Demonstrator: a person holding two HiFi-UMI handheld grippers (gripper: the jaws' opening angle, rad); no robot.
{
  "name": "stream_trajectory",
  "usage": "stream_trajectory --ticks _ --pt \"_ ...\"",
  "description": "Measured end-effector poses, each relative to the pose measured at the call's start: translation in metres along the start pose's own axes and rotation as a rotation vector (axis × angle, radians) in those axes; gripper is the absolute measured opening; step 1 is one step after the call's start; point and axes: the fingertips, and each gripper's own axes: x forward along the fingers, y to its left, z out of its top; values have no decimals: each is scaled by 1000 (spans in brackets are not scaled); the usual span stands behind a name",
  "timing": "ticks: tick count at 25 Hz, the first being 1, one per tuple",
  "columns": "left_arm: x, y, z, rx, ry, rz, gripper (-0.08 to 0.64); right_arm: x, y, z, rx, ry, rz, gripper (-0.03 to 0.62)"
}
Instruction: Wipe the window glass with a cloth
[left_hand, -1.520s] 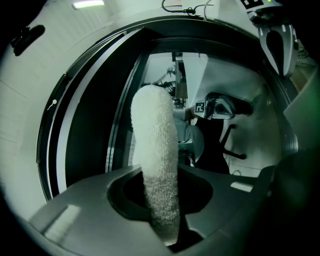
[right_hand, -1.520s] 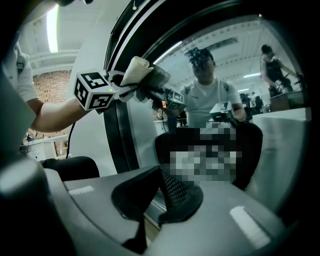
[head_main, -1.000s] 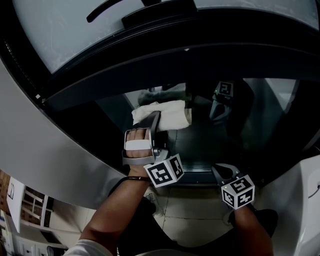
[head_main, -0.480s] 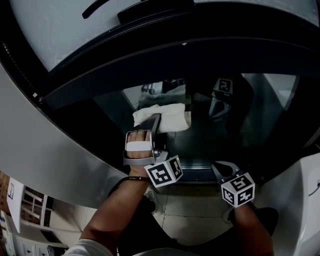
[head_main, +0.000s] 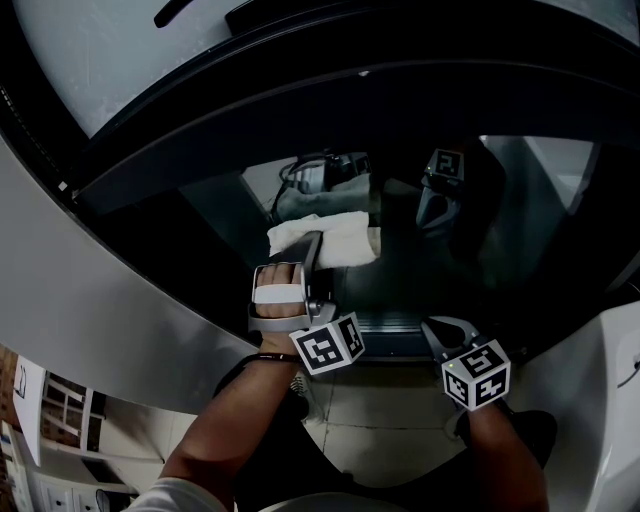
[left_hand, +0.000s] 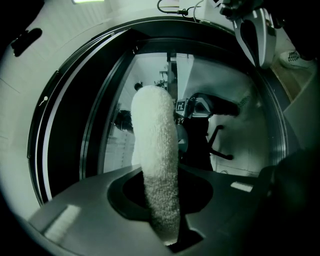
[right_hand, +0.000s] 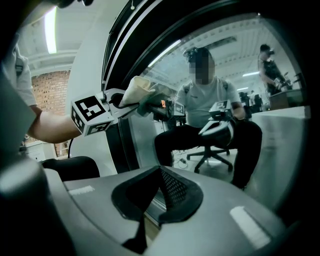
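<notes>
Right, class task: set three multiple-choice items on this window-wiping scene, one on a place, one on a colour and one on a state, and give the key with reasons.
1. Where is the cloth?
A. between the right gripper's jaws
B. between the left gripper's jaws
C. in neither gripper

2. What colour is the cloth?
A. white
B. red
C. black

3. How do the right gripper's jaws stand?
A. wide apart
B. shut on the cloth
C. shut, with nothing between them

Key:
1 B, since the left gripper view shows the cloth pinched in those jaws.
2 A, since it shows pale white in every view.
3 C, since the right gripper view shows the jaws together and empty.
</notes>
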Motion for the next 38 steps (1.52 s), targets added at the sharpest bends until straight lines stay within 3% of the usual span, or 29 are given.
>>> stream_trajectory --ticks 38 --pt "-6 -62 -12 22 1 -90 100 12 6 -8 -13 29 22 2"
